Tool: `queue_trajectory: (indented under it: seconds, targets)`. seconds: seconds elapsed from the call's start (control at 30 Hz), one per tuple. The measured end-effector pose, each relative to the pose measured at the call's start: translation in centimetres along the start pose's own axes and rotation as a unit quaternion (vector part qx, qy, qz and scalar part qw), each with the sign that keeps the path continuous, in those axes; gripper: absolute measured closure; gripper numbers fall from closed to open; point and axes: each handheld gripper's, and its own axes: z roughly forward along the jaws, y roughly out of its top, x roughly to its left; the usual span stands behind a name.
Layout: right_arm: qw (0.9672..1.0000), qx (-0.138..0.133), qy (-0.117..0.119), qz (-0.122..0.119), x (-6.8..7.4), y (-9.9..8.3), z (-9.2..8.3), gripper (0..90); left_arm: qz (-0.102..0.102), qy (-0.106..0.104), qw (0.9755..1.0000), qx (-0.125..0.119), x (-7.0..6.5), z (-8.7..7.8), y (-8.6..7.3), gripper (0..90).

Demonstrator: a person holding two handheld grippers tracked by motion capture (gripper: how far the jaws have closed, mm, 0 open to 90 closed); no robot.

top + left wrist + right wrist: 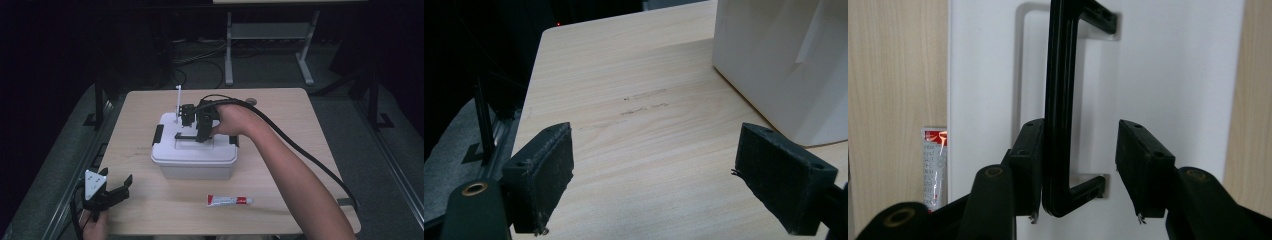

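Handle (1060, 100) of white box (195, 150) sits between jaws of right hand-held gripper (1079, 165) — one pad touching, other apart, so not yet clamped. Box at bench (300, 125) centre, lid on; grip & lift left to do. Handle's long axis runs 9-to-3 in high view, raised off lid. Left hand-held gripper (117, 192) open, idle at 7 o'clock; tube (230, 200) at 6.

My pale wooden table (135, 107) is carrying a white lidded box (195, 160) near its middle. A red-and-white tube (229, 200) is lying flat on the wood just in front of that box, apart from it.
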Motion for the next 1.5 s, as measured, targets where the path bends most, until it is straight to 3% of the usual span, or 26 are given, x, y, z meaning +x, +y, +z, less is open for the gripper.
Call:
queue_trajectory:
  seconds: [0.13,0.33,0.67,1.03,1.5]
  targets:
    - [0.9998,-0.013,-0.005,0.013,-0.8,-0.3,-0.6,59.3,0.002,-0.001,1.0000,0.002,0.0,0.0,0.0,15.0]
    - [0.9998,-0.002,-0.010,0.018,-1.4,0.1,-0.6,62.9,0.002,-0.001,1.0000,0.003,0.0,0.0,0.0,15.0]
    - [0.9997,0.019,0.012,0.011,-1.9,1.4,0.3,72.4,-0.002,-0.001,1.0000,0.002,0.1,0.0,0.0,15.0]
    - [0.9994,0.021,0.028,0.008,-2.3,1.6,0.3,82.9,-0.001,0.000,1.0000,0.002,0.2,0.0,0.0,15.0]
    - [0.9990,0.023,0.035,0.011,-2.8,1.6,0.2,83.8,-0.002,0.001,1.0000,0.002,0.3,0.0,-0.1,15.0]
